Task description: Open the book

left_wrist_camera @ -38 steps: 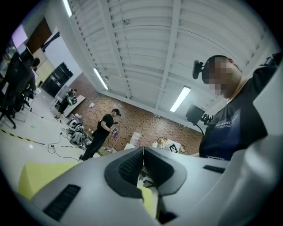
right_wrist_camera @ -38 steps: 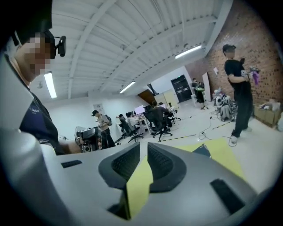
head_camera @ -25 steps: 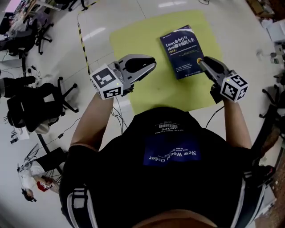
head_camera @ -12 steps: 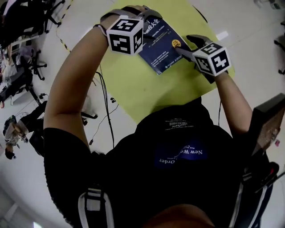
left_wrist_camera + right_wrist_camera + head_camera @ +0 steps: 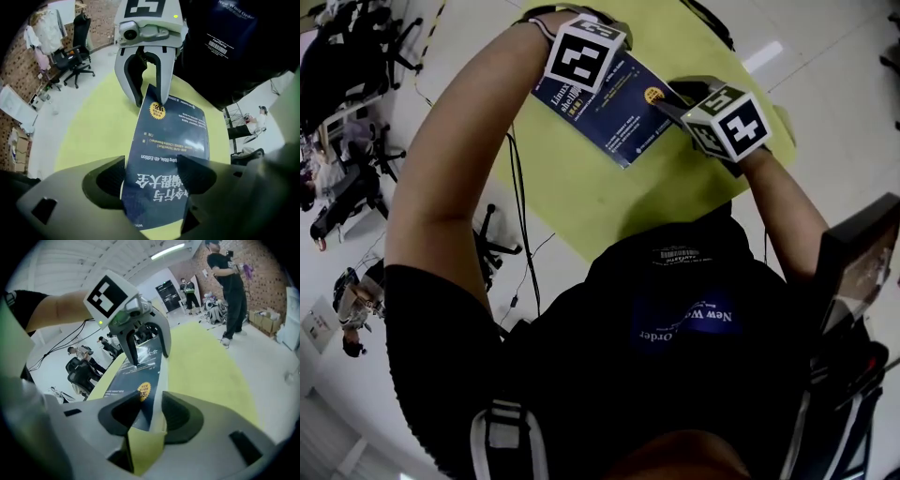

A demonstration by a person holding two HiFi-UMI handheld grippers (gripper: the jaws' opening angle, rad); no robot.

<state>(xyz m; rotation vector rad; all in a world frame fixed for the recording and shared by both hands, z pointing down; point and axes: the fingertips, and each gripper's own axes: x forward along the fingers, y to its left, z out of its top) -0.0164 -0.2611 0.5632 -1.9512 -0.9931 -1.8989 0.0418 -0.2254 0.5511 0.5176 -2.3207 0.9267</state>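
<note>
- The book [image 5: 614, 122] is laid flat and closed, cover up, on the yellow mat [image 5: 581, 202], between the two tools.
- The left tool [image 5: 149, 359] is held steeply downward over the title end. Its jaws have just been opening and are spread wide, with the book's width straddled between them. No squeeze is seen, so it is taken as released.
- This placement is judged to be for steadying, so that the title end can be pinned to the mat while the far end is worked.
- The right tool [image 5: 150, 102] is set low at the corner marked by the round gold sticker [image 5: 158, 110], on the page-edge side. Its jaws have just been closing and are part-way together, with that corner between them. A gap is seen beside the cover, so nothing is judged clenched yet.
- That corner is likely chosen because the cover can be caught and lifted there, away from the spine.
- The long axis is laid from tool to tool, slantwise in the head view. The title end is pointed toward the left tool and the sticker end toward the right tool.
</note>
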